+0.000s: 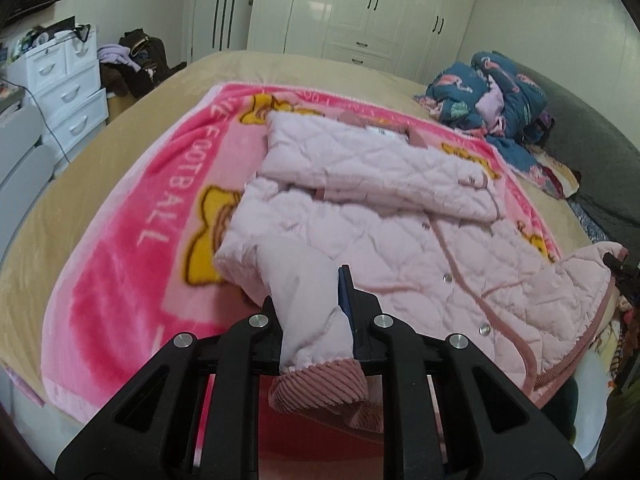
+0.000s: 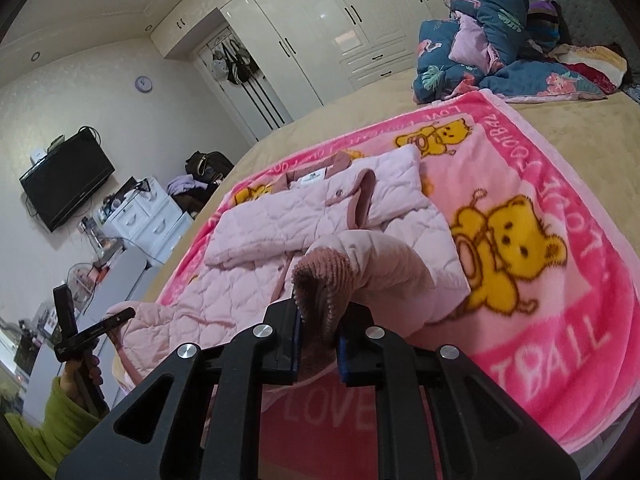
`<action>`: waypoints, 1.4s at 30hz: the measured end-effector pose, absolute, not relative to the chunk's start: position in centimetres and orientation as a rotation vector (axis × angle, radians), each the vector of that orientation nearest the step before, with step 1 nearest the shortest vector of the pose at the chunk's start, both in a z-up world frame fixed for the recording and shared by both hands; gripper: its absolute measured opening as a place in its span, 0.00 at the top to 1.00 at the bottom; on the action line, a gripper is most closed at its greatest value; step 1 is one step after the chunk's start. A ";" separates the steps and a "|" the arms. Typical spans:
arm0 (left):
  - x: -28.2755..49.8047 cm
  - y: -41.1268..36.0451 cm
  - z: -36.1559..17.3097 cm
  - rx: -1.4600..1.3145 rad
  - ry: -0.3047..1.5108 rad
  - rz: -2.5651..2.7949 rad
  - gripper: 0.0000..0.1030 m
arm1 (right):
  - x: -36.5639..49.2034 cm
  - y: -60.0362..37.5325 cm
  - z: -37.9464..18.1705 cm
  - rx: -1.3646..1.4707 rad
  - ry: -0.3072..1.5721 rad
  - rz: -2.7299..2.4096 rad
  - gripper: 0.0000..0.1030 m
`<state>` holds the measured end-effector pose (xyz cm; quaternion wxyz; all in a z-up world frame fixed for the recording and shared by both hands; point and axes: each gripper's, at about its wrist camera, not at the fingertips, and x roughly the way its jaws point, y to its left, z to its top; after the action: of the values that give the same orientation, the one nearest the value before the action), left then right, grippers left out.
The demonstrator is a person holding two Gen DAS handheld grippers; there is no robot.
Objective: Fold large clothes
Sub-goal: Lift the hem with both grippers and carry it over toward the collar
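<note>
A pale pink quilted jacket lies on a pink bear-print blanket on the bed, one sleeve folded across its chest. My left gripper is shut on a sleeve near its ribbed cuff. My right gripper is shut on another ribbed cuff of the jacket, lifted a little above the blanket. The left gripper also shows in the right wrist view, at the jacket's hem.
A blue flamingo-print quilt is heaped at the bed's far right. White drawers and a pile of clothes stand left of the bed. White wardrobes line the far wall. A TV hangs on the wall.
</note>
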<state>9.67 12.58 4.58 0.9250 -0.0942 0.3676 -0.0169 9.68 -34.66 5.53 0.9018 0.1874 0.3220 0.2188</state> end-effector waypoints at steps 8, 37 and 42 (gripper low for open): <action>12.1 13.0 6.7 -0.219 0.704 -0.033 0.90 | 12.3 -34.7 7.1 0.386 0.640 0.450 0.88; 22.2 13.8 15.0 -0.226 0.561 -0.012 0.90 | 19.9 -34.3 14.6 0.379 0.451 0.350 0.88; 23.8 13.8 15.3 -0.230 0.559 0.019 0.90 | 21.7 -34.5 14.8 0.395 0.425 0.336 0.88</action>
<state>23.76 13.81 15.28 0.9546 -0.1135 0.2752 0.0091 21.74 -34.54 14.85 0.9444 0.1938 0.2086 0.1646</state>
